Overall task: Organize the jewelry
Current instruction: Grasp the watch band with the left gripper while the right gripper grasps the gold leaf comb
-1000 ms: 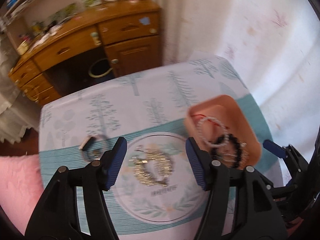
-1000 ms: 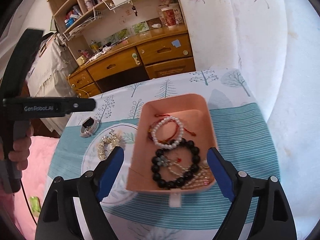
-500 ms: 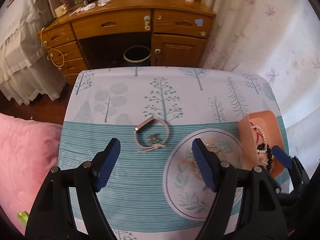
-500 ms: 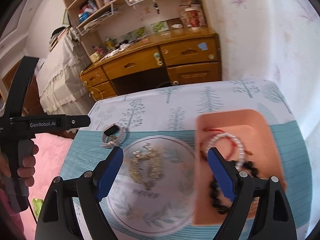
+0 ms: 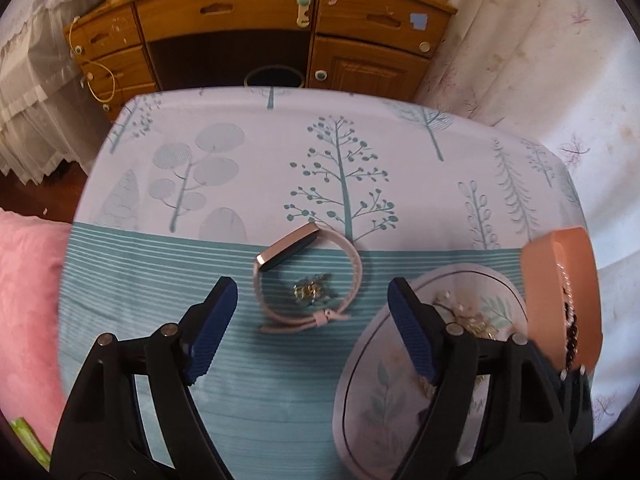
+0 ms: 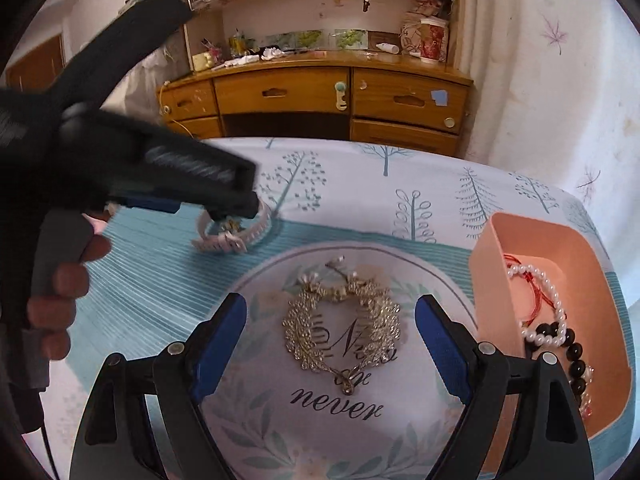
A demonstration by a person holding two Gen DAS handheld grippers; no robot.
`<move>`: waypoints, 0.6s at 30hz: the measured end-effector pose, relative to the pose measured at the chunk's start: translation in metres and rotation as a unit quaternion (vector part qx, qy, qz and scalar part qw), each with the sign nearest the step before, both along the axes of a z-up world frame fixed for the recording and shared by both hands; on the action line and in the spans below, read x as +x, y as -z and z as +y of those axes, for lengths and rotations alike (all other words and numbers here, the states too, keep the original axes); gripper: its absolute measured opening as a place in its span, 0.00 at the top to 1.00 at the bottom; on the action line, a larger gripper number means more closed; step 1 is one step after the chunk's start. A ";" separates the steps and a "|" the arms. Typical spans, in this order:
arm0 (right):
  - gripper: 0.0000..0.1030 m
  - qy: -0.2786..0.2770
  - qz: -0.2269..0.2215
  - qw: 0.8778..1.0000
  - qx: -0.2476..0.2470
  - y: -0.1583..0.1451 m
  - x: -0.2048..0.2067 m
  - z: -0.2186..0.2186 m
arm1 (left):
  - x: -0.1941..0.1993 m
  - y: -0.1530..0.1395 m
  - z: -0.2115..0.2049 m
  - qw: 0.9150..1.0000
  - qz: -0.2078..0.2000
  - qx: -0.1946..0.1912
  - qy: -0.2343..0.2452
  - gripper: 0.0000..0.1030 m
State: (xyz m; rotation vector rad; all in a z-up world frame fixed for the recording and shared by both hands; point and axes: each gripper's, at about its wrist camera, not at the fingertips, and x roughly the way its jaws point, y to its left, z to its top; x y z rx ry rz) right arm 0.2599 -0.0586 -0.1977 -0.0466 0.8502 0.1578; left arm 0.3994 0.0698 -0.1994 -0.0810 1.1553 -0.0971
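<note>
Hovering over the bench [image 5: 132, 360], the left gripper [image 5: 312, 332] has its fingers [image 5: 212, 328] apart with nothing between them; they have just been opening wider. Ahead of them, about mid-bench on the teal stripes, lies the watch [image 5: 308, 280], a pale strap looped shut with a dark, metal-edged face at its far side. A small gold charm [image 5: 310, 290] sits inside the loop.

The right gripper [image 6: 330, 344] also stands with its fingers [image 6: 218, 340] wide apart and empty, hanging over the necklace [image 6: 340, 324], a gold leafy chain lying in a heart-like loop on the round print [image 6: 256, 420] of the cloth, toward the near right of the bench. The tray [image 6: 490, 300] stands at the right edge, just beside that print, and holds a pearl bracelet [image 6: 548, 308], a red cord and dark beads [image 6: 572, 356].

The watch looks light, and its strap soft enough to flex, so the stiff face or the buckle end seems the safer hold; a pinch across the strap alone might let it fold or swing. The charm is tiny and could be dragged along or missed. The necklace looks limp and slinky, likely to droop and snag; taking it where the leaves bunch thickest, near the top of the loop, would probably lift it cleanly
</note>
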 end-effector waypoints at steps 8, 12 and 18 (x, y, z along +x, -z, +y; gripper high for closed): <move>0.15 -0.014 0.012 0.998 -0.054 0.031 0.006 0.021 | 0.020 0.025 -0.018 0.999 -0.001 0.033 0.018 0.26; 0.15 -0.004 0.038 0.998 -0.043 0.041 0.015 0.016 | 0.027 0.032 -0.022 0.999 0.004 0.046 0.021 0.26; 0.15 0.009 0.056 0.998 -0.017 0.051 0.024 0.005 | 0.029 0.035 -0.023 0.999 -0.010 0.050 0.018 0.30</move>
